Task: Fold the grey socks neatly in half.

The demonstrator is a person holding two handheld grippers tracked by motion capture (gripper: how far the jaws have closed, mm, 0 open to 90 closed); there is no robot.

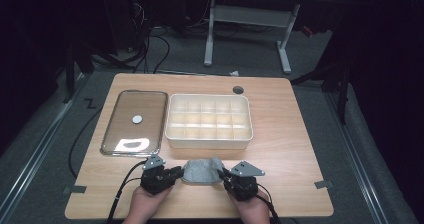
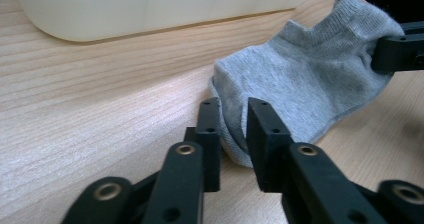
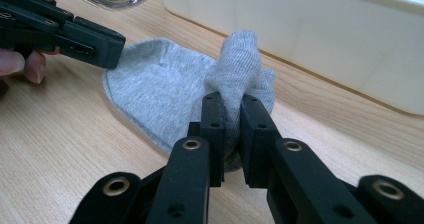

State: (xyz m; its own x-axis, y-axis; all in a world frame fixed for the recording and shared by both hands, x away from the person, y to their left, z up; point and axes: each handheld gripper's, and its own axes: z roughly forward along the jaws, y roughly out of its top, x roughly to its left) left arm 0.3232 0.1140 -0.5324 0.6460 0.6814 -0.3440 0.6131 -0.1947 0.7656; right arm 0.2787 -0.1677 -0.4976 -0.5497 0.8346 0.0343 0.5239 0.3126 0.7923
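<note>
Tabletop: both tongs (image 1: pixel 179 173) (image 1: pixel 223 175) pinching sock (image 1: pixel 201 170)

You have wooden counter (image 1: pixel 280 134) under everything. White divided bin (image 1: pixel 209 121) sits mid-counter, compartments open to view (contents not discernible). Clear lid (image 1: pixel 134 122) lies flat just left of bin, small round white spot at its middle. Dark round grommet (image 1: pixel 238 89) near counter's far edge. Beyond counter you see white desk legs (image 1: pixel 210 34) and black cables (image 1: pixel 150 44) on grey floor.

Grey ribbed-knit cloth sock (image 2: pixel 305 79) on matt wood-grain table (image 2: pixel 100 109).
</note>
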